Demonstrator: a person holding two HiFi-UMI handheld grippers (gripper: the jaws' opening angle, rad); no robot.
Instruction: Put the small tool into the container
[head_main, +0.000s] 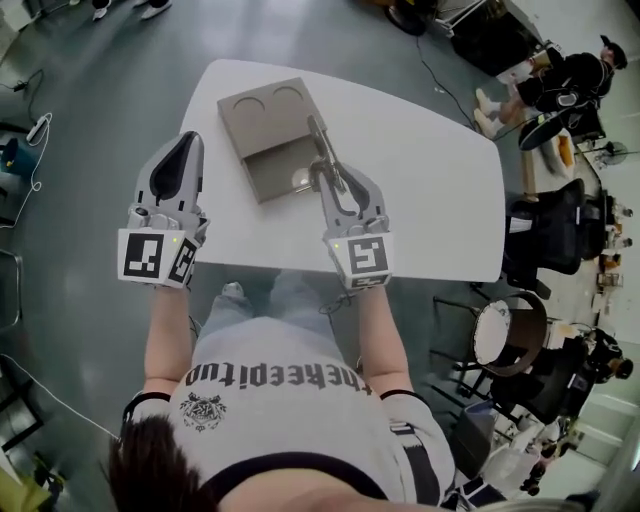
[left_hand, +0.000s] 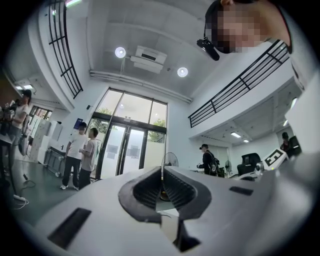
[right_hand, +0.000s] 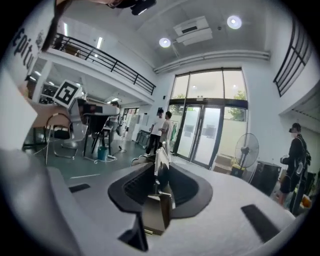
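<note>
A grey-brown container with two round recesses and one rectangular compartment lies on the white table, towards its far left. My right gripper hovers over the compartment's right edge, shut on the small tool, a slim metal piece that sticks out past the fingertips above the container. In the right gripper view the small tool stands upright between the ribbed pads. My left gripper is held off the table's left edge, clear of the container. Its pads meet with nothing between them.
Both gripper views look up and out into a hall with glass doors, a standing fan and people standing about. Around the table are chairs and bags, a round drum-like object and cables on the floor.
</note>
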